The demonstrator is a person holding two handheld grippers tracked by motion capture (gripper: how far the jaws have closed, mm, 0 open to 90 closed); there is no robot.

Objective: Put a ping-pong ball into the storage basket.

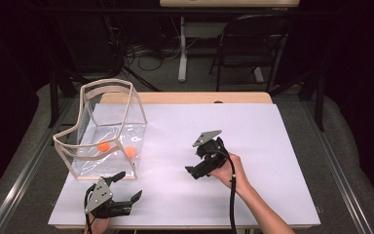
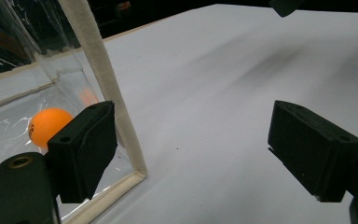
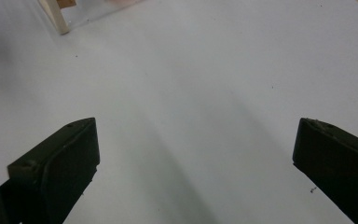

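A clear plastic box (image 1: 108,127) with a beige frame stands at the left of the white sheet (image 1: 263,131). Two orange balls (image 1: 103,146) (image 1: 131,151) lie on its floor. My left gripper (image 1: 129,185) is open near the front edge, just in front of the box's near corner. In the left gripper view the open left gripper (image 2: 196,149) has one jaw by the box's corner post (image 2: 103,84), with an orange ball (image 2: 48,126) behind the plastic. My right gripper (image 1: 197,168), held by a hand, hovers open over mid-sheet. The right gripper (image 3: 196,158) has bare sheet between its jaws.
The sheet covers a wooden table (image 1: 185,98) with grey padding on both sides. A dark chair (image 1: 253,44) and cables stand on the floor beyond the far edge. The box's corner (image 3: 55,16) shows at the top left of the right gripper view.
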